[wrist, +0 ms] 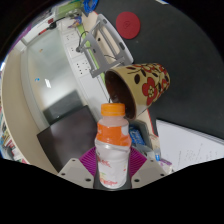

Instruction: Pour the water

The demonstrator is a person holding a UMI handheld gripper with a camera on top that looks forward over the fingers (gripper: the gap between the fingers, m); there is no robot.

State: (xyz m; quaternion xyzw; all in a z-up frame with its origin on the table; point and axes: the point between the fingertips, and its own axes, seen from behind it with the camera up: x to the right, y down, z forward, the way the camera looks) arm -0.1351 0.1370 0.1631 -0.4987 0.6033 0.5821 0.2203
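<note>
A small plastic bottle (112,145) with an orange cap and a white and orange label stands between my fingers, and my gripper (112,168) is shut on it, the magenta pads (87,160) pressing its sides. The view is tilted. Just beyond the bottle's cap lies a brown mug (140,84) with red flower patterns, its open mouth facing the cap. No water stream shows.
A dark grey box (70,133) sits left of the bottle. A white counter (45,85) with a metal rack (98,45) runs beyond. A red round thing (128,24) lies on a dark surface behind the mug. A white sheet (190,145) lies right of the bottle.
</note>
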